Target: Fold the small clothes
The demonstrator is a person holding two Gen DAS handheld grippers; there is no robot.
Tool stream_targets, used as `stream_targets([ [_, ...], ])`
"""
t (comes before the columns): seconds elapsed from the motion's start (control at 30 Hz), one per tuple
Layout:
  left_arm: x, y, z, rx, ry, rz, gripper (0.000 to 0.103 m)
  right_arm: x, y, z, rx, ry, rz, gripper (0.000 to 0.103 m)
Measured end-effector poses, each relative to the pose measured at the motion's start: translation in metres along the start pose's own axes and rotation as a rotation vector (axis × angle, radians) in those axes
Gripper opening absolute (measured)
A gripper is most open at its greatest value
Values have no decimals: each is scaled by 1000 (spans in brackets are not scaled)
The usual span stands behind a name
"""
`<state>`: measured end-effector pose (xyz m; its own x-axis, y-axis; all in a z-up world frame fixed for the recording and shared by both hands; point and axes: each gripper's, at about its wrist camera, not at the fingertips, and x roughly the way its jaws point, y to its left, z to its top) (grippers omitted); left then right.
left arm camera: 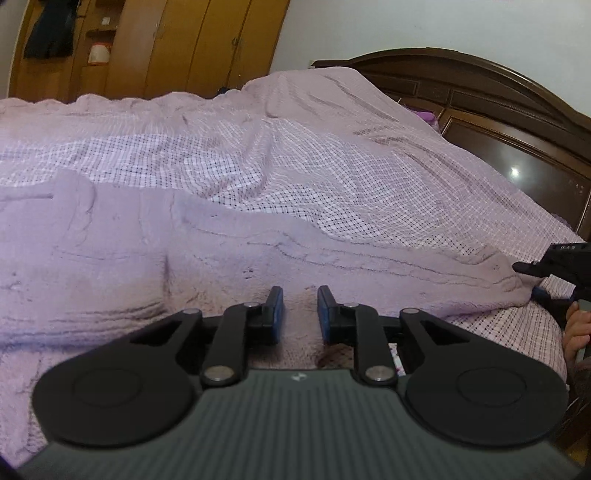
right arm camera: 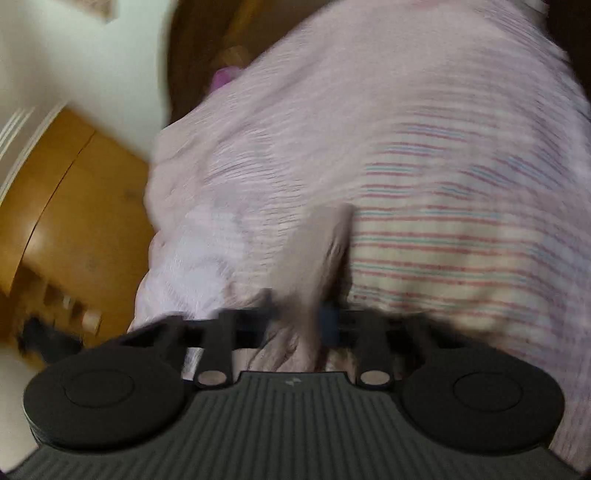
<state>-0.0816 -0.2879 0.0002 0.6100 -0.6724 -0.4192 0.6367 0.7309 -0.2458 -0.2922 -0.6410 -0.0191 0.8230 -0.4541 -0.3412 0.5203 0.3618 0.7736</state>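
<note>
Left gripper [left arm camera: 300, 312]: two black fingers with blue pads [left arm camera: 276, 314], standing apart with a narrow gap; the fuzzy mauve garment [left arm camera: 207, 266] lies under and between them, and the pads do not visibly press on it. Right gripper [right arm camera: 301, 319]: picture blurred, fingers drawn together on a ridge of the same mauve fabric [right arm camera: 321, 254], which rises from between them toward 12 o'clock; in the left wrist view this gripper [left arm camera: 524, 267] appears at 3 o'clock, its tip closed on the garment's far corner, with part of a hand [left arm camera: 574, 328] just below it. Garment: spread flat and wide over the near part of the bed, running from 9 o'clock to 3 o'clock in the left wrist view, creased in long shallow folds. Bedspread [left arm camera: 332, 162]: pale pink with a fine dark check, rumpled, beneath and beyond the garment toward 12 o'clock. Headboard [left arm camera: 498, 110]: dark carved wood, at 2 o'clock. Wardrobe [left arm camera: 192, 44]: light brown wood, at 11 o'clock, with dark clothing [left arm camera: 51, 33] hanging at its left.
</note>
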Motion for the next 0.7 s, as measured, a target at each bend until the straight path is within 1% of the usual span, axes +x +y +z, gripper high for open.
stream_targets([
  [0.03,1,3,0,-12,3,-8,22,-5,6,-2,-32,-15,88,7],
  [0.07,1,5,0,-24,5,-16,22,-12,17,-5,-79,-38,150,7],
  [0.13,1,9,0,-43,4,-31,22,-25,51,-16,-275,-48,241,7],
  [0.2,1,14,0,-75,5,-48,22,-32,77,-35,-392,-5,328,7],
  [0.27,0,22,0,-126,3,-76,22,-25,92,-56,-428,79,371,7],
  [0.4,-1,38,-1,-234,-8,-139,22,3,117,-106,-547,298,310,7],
  [0.43,-2,41,-2,-255,-10,-157,22,12,126,-121,-597,367,271,7],
  [0.47,-2,45,-2,-275,-10,-180,24,19,133,-135,-647,417,212,7],
  [0.5,-3,51,-2,-304,-14,-213,24,20,138,-146,-685,426,172,7],
  [0.53,-3,56,-3,-334,-17,-241,24,20,145,-154,-714,416,161,7],
  [0.6,-3,67,-5,-401,-21,-291,24,17,155,-156,-709,419,182,7],
  [0.63,-2,70,-5,-425,-21,-308,24,13,158,-159,-705,426,212,7],
  [0.7,-2,75,-6,-464,-26,-334,25,15,170,-163,-756,444,235,7],
])
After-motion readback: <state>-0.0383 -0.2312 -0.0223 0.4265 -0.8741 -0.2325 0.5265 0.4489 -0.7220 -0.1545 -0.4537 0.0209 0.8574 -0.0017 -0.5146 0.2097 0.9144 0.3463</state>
